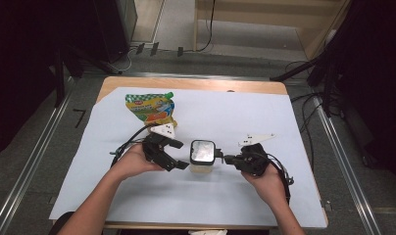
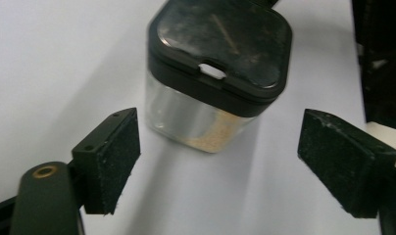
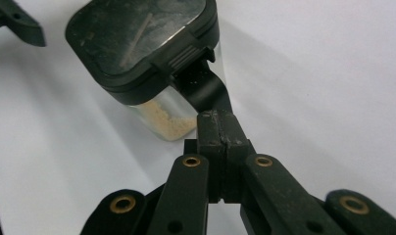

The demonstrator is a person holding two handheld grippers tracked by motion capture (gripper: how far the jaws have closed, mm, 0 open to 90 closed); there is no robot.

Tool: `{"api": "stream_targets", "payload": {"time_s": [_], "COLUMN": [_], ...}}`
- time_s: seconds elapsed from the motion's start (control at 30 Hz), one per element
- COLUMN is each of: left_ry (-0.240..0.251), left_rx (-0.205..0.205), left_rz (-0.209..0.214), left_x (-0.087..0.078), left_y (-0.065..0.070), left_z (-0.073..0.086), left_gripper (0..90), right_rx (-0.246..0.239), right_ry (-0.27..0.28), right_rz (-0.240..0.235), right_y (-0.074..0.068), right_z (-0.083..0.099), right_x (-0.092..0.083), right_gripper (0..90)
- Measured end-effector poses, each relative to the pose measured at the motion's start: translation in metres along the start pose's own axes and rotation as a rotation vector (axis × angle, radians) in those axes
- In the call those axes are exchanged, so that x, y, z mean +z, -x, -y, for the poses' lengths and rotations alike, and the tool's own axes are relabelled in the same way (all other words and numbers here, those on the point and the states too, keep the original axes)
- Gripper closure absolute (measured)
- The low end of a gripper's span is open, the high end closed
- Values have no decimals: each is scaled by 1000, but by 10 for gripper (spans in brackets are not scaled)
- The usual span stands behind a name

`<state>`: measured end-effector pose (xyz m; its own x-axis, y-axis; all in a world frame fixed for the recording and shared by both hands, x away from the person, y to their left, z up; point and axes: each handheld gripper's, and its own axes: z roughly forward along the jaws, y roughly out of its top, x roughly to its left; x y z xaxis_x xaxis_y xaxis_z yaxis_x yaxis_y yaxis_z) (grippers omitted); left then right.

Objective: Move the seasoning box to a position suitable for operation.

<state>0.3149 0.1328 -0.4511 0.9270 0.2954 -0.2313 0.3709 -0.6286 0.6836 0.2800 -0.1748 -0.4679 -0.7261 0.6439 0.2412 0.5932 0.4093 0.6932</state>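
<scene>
**One jar between two grippers; left open, right clamped on the lid tab**

Items counted on the table (image 1: pixel 304 147): one jar, one pouch, two grippers, one white sheet (image 1: pixel 235 112) covering most of the tabletop.

The jar (image 1: pixel 202 157) is a single clear square container with a black lid (image 2: pixel 225 39). It stands upright on the sheet near the middle of the table, between the two grippers. A shallow layer of pale tan powder (image 3: pixel 164 122) lies at its bottom. The lid is seated on the jar, and one thin black tab (image 3: pixel 206 88) juts out from the lid's edge.

The left gripper (image 2: pixel 218 161) is in the person's left hand (image 1: pixel 132 161), just left of the jar. Its two pads (image 2: pixel 115 156) stand wide apart with nothing between them; the jar sits just beyond the pads and touches neither.

The right gripper (image 3: pixel 220 129) is in the right hand (image 1: pixel 267 183), just right of the jar. Its jaws are pressed fully together, and they pinch the lid's tab at their tips.

The pouch (image 1: pixel 151 107), one in number, green and yellow with a green cap, lies flat on the far left part of the sheet, behind the left gripper and well apart from the jar.
</scene>
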Motion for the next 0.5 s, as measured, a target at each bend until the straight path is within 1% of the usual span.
{"api": "stream_targets", "payload": {"time_s": [0.03,0.17,0.2,0.27,0.37,0.5], "left_ry": [-1,-26,-29,-32,-37,-22], "left_rx": [-1,12,18,22,36,28], "left_rz": [8,7,1,12,-10,-23], "left_x": [1,11,14,18,22,24], "left_y": [0,-1,0,0,0,0], "left_z": [-1,-7,-9,-10,-11,-13], "left_gripper": [161,157,156,158,163,179], "right_rx": [4,1,4,7,9,17], "right_ry": [0,-2,-4,-1,1,2], "right_rz": [-3,3,2,1,2,3], "right_y": [1,1,1,1,1,2], "right_z": [0,0,1,1,1,2], "right_x": [0,1,1,2,2,2], "right_gripper": [900,900,900,900,900,900]}}
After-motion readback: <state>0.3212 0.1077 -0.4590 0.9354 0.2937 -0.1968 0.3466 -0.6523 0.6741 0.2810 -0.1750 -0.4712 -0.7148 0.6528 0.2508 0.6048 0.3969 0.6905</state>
